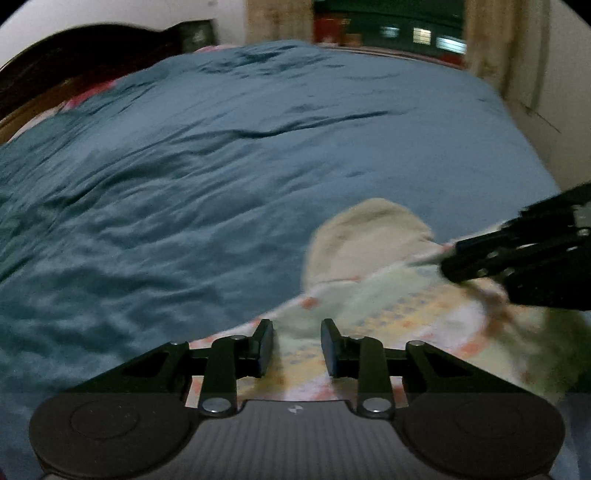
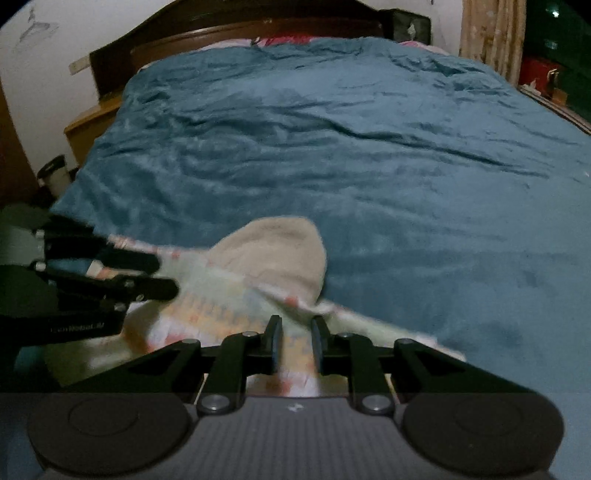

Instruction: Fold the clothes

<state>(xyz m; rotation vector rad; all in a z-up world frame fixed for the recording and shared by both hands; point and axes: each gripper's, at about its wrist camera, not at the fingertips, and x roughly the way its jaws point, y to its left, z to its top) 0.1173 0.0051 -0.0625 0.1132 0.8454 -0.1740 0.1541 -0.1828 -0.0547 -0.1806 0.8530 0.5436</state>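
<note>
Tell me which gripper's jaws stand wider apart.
The left gripper: a wider gap shows between its fingers than on the right gripper, both over the patterned garment.

My left wrist camera looks forward and down along my left gripper [image 1: 297,347], close over the near edge of the bed [image 1: 221,166], facing the curtain [image 1: 495,40]. My right wrist camera, equally near, looks along my right gripper [image 2: 297,341] toward the headboard [image 2: 236,33]. Both share the patterned garment [image 2: 229,302], and each catches the other gripper at its edge.
</note>
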